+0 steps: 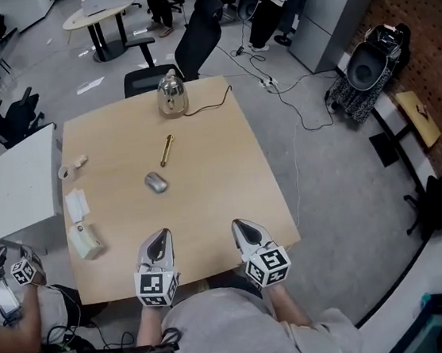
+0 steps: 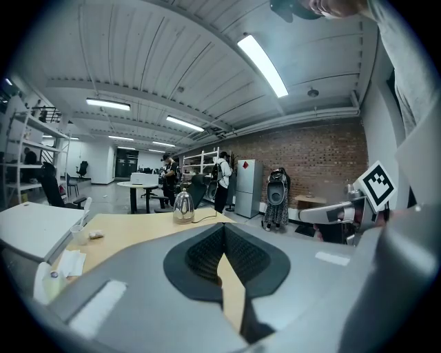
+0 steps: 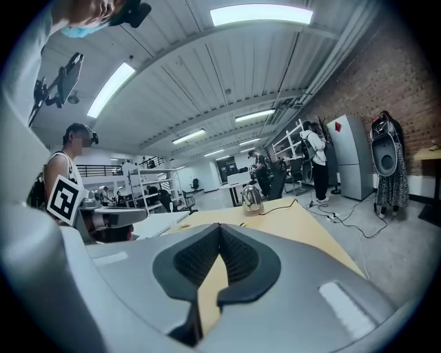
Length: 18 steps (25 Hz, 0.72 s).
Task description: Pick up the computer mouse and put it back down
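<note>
Both grippers are clenched shut with nothing in them. The left gripper [image 1: 161, 233] and right gripper [image 1: 237, 224] sit side by side over the near edge of the wooden table [image 1: 229, 179], both pointing across it. In each gripper's own view the dark ribbed pads meet at the tips, and only bare tabletop shows through the gap below.

Just off to the left of the left gripper there's a small white container [image 1: 85, 240], and a bit further out on that side a folded piece of white paper [image 1: 76, 204].

The computer mouse [image 1: 156, 183] is a grey one. It's lying on the table straight ahead of the left gripper and well apart from it, with neither gripper touching it.

Past the mouse, slightly to the right, lies a gold-coloured stick [image 1: 166, 149], hard to say exactly what it is. Out to the left at about that depth are a little cup [image 1: 65, 172] and a small white lump [image 1: 81, 160].

Way out at the far edge stands a shiny metal kettle [image 1: 171, 94], with a dark cable [image 1: 210, 104] trailing off to its right. Behind the table is a black office chair [image 1: 197, 43].
</note>
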Available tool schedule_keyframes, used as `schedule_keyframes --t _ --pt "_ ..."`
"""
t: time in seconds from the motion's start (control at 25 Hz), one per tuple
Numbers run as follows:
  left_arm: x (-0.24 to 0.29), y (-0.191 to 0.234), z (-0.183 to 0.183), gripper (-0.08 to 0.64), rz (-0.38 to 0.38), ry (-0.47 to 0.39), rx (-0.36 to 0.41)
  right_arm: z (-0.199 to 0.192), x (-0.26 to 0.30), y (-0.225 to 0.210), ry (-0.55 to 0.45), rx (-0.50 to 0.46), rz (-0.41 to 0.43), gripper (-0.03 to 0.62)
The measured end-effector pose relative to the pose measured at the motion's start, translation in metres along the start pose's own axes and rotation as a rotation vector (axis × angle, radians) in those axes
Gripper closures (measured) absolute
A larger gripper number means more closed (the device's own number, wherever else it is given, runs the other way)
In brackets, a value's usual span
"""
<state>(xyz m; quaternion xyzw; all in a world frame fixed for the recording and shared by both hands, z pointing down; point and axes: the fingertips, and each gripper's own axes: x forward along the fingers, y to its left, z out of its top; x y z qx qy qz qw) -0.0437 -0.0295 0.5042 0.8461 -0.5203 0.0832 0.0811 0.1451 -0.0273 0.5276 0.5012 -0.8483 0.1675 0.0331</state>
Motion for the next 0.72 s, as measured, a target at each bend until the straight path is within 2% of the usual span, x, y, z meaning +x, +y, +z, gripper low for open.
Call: schedule_keyframes --t 0.72 --pt "-0.001 0.001 -0.002 0.54 0.007 0.007 -0.003 -0.002 0.008 0.002 0.008 -0.002 0.018 0.586"
